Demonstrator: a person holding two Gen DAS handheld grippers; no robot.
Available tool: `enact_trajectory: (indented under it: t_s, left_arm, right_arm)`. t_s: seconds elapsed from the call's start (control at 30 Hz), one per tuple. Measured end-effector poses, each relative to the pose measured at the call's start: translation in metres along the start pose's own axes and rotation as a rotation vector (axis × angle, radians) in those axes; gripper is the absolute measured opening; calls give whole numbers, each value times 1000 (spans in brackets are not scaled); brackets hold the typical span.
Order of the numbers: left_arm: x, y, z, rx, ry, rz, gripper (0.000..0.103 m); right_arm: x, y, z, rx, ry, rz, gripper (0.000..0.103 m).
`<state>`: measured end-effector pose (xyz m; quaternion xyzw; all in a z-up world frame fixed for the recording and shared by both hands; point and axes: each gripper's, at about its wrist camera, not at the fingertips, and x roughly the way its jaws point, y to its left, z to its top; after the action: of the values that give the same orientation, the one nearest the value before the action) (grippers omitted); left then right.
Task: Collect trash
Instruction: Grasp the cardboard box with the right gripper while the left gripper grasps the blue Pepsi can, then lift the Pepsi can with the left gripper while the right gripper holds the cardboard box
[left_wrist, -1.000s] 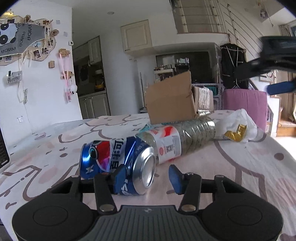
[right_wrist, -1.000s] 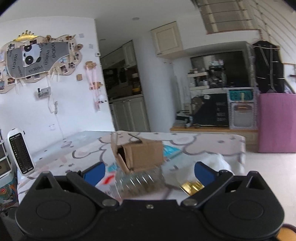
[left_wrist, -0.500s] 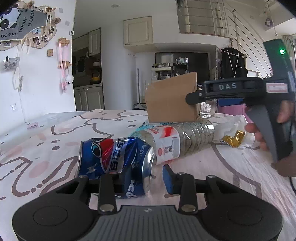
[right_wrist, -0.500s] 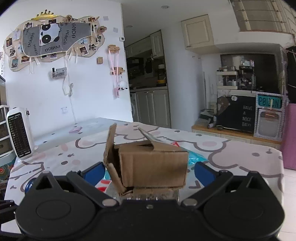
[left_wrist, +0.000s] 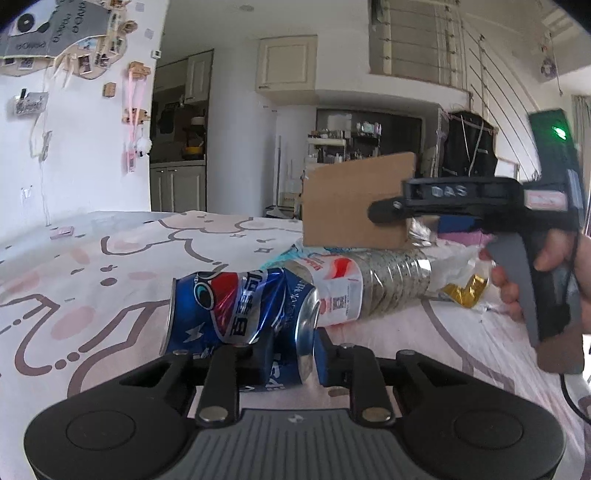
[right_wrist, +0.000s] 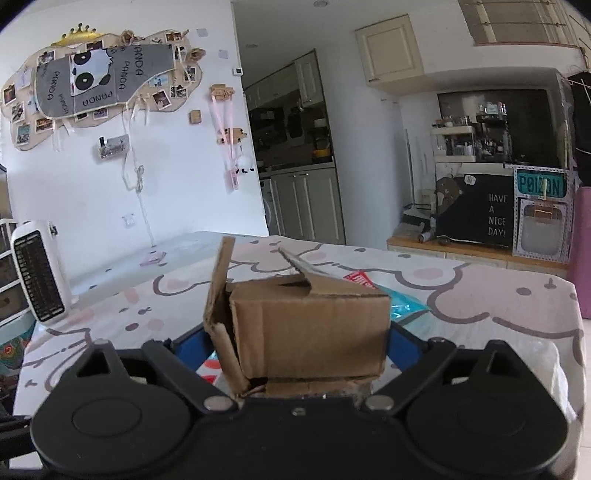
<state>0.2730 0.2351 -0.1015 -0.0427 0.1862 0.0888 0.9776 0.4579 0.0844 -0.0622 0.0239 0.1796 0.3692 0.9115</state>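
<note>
Blue can (left_wrist: 240, 306), low in the middle, is pinched in my left gripper (left_wrist: 288, 354). My right gripper (right_wrist: 299, 339) jaws have been closing around the box (right_wrist: 310, 325), not squeezing yet. Bottle (left_wrist: 373, 288) and wrappers (left_wrist: 461, 273) wait on the desk (left_wrist: 110, 258).

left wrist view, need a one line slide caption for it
Left gripper shut on the crushed blue can, with a plastic bottle and cardboard box behind it on the table.

A white heater (right_wrist: 37, 273) stands at the left edge of the right wrist view, beside the patterned tablecloth (right_wrist: 498, 295). A panda photo board (right_wrist: 96, 81) hangs upper left on the wall, and a black sign (right_wrist: 496, 216) reading "HAVE A NICE DAY!" sits at the right.
</note>
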Motion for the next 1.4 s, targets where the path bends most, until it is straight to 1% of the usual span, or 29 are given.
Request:
enact_trajectory:
  t_s: [0.1, 0.23, 0.33, 0.5, 0.6, 0.77, 0.87, 0.93, 1.0, 1.03, 1.07, 1.1, 1.13, 1.17, 1.2, 1.23, 1.27, 1.4]
  left_arm:
    - [-3, 6, 0, -35, -24, -2, 22]
    - [-8, 6, 0, -56, -41, 15, 20]
    - [-15, 6, 0, -76, -37, -4, 20]
    - [-32, 4, -1, -79, -31, -28, 19]
    - [-49, 2, -7, -72, -18, -58, 19]
    - [-79, -3, -17, -33, 11, -148, 19]
    - [-97, -5, -22, -15, 30, -195, 19]
    - [-106, -3, -24, -24, 42, -222, 19]
    - [-112, -1, -26, -50, 55, -230, 20]
    - [-114, 0, -27, -58, 63, -230, 23]
    - [-116, 1, -28, -67, 72, -228, 33]
    - [-118, 2, -28, -74, 78, -225, 40]
    - [-120, 3, -29, -77, 82, -223, 51]
    - [-122, 3, -30, -78, 85, -221, 60]
    - [-124, 3, -31, -84, 91, -227, 64]
    - [-125, 5, -32, -96, 97, -234, 72]
    - [-126, 7, -33, -118, 104, -240, 77]
    - [-128, 18, -28, -202, 124, -252, 85]
  right_arm:
    - [-16, 6, 0, -16, -6, -25, 94]
    - [-39, 14, 0, -15, -2, -55, 93]
    - [-59, 19, -1, -21, -6, -61, 93]
    - [-100, 28, -9, -18, -25, -76, 93]
    - [-130, 33, -17, -10, -36, -81, 93]
    - [-169, 41, -39, 15, -31, -62, 93]
    - [-177, 49, -53, 6, 3, -59, 93]
    - [-178, 55, -62, 2, 28, -48, 93]
    - [-176, 60, -72, 10, 52, -28, 93]
    - [-176, 64, -76, 14, 61, -14, 93]
    - [-176, 68, -80, 16, 68, 1, 93]
    - [-177, 70, -84, 18, 71, 11, 93]
    - [-178, 73, -88, 23, 75, 24, 93]
    - [-180, 75, -91, 29, 75, 34, 93]
    - [-181, 76, -94, 37, 77, 45, 93]
    - [-183, 77, -96, 47, 77, 56, 93]
    - [-185, 78, -98, 55, 77, 65, 93]
    - [-191, 78, -104, 79, 74, 88, 93]
